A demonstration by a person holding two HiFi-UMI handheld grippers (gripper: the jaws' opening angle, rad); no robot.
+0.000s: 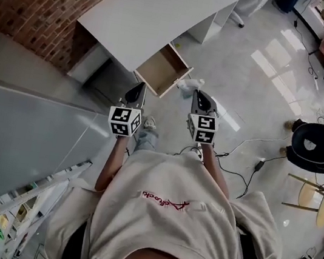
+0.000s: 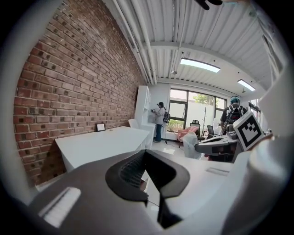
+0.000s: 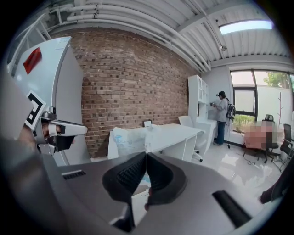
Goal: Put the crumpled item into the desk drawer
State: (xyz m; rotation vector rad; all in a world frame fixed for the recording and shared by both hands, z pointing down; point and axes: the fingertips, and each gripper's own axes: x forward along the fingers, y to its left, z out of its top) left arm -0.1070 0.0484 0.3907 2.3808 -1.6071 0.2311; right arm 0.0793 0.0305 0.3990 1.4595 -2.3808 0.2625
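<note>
Here, a crumpled plastic bag (image 3: 131,137) is gripped by the right gripper's (image 3: 146,153) fingers near the open drawer (image 1: 162,70) — the left gripper's (image 2: 145,152) fingers are closed, empty.

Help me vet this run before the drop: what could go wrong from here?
Most of the crumpled plastic wrapper sticks out beyond the shut jaws of the right gripper, so it may slip before reaching the open drawer. Floor cables lie near the person's shoe; stepping closer could snag them.
</note>
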